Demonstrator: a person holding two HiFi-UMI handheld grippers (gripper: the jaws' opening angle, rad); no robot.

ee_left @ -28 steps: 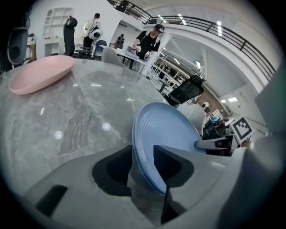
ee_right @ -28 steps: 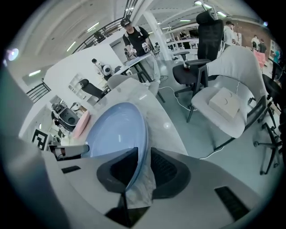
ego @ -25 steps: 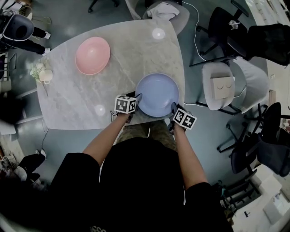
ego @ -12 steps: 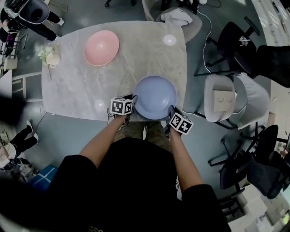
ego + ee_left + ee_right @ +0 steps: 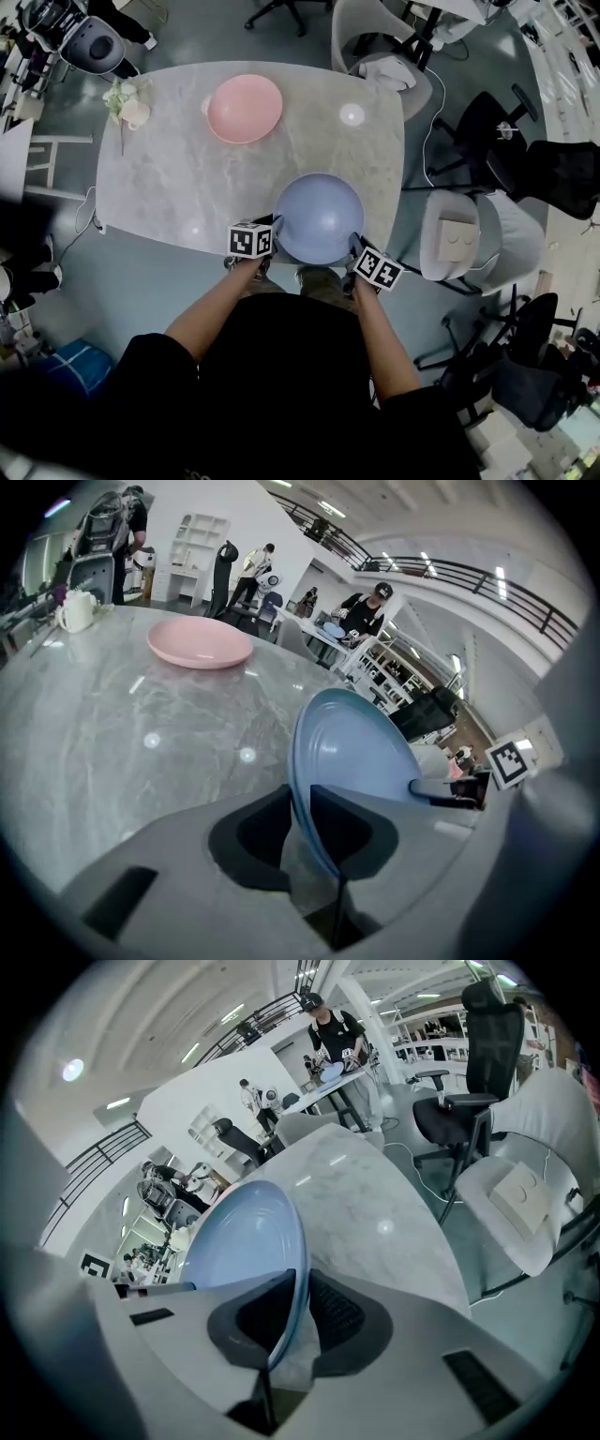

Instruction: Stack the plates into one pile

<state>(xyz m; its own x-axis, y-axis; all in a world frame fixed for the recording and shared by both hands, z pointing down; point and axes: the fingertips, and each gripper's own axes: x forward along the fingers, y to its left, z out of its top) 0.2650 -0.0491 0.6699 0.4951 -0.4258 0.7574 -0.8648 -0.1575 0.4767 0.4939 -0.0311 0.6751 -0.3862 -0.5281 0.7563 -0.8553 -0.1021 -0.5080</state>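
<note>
**Head view.** Marble table (image 5: 159, 178) carrying two plates. Pink plate (image 5: 245, 108) lying toward the far edge, nothing on it. Blue plate (image 5: 319, 216) at the near edge, well apart from the pink one. Left gripper (image 5: 273, 225) at its left rim, right gripper (image 5: 356, 247) at its right rim. White mug (image 5: 134, 113) with flowers beside it near the far left corner.

**Left gripper view.** Jaws drawn narrow, lately closing, pinched on the blue plate's rim with one pad above it and one below. Plate tilted and, by the look of it, raised clear of the tabletop. Pink plate visible beyond, flat and untouched.

**Right gripper view.** Jaws likewise narrow, lately closing further, clamped on the opposite rim of the same plate. Bare table beyond the plate; pink plate not in sight here.

**Progress.** No pile yet. First step judged done: blue plate gripped on both sides and apparently lifted. Remaining: carry it across toward the far edge, centre it over the pink plate, lower it, let go.
</note>
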